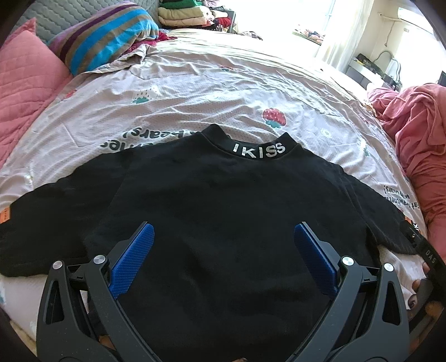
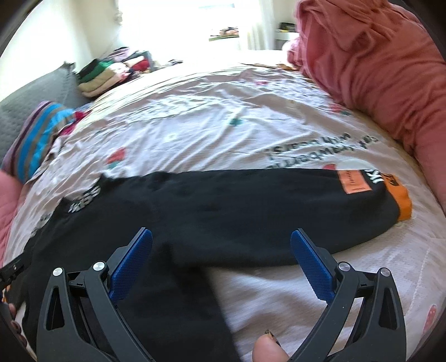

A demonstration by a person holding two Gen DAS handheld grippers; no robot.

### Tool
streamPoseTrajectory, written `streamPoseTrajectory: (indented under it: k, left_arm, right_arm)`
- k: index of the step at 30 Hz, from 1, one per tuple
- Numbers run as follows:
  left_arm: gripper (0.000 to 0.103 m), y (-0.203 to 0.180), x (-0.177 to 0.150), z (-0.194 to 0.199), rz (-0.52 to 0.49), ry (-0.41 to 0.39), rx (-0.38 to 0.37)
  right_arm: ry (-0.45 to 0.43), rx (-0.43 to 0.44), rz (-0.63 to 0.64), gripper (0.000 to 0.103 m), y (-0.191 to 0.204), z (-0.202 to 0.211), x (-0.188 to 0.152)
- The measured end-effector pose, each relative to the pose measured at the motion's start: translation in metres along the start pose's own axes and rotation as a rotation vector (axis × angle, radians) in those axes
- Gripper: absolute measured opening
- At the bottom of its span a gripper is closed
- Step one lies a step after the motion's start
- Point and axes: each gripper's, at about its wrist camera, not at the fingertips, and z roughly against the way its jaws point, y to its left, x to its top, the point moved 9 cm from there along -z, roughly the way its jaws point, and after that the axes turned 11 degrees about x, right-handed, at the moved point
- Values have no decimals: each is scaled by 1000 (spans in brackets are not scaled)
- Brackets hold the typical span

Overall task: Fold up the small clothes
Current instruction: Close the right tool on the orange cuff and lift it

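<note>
A black sweater lies flat on the bed, sleeves spread, its collar printed "IKISS" pointing away from me. My left gripper hovers open over the sweater's body, blue pads wide apart, nothing between them. In the right wrist view the sweater stretches across, its right sleeve ending in an orange cuff with an orange patch. My right gripper is open above the sleeve and armpit area, holding nothing. A thumb shows at the bottom.
The bed sheet is pinkish with strawberry prints and text. A striped pillow and pink quilt lie left, folded clothes at the far edge, a pink blanket heap on the right.
</note>
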Motion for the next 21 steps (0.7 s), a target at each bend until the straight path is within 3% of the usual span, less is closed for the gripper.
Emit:
streamPoseTrajectory:
  k: [11, 21]
  left_arm:
    - [94, -18, 4, -34, -42, 37, 24]
    - [94, -52, 5, -56, -74, 84, 5]
  right_arm:
    - [-29, -144, -123, 99, -85, 3, 10]
    - [29, -200, -327, 99, -159, 3, -12]
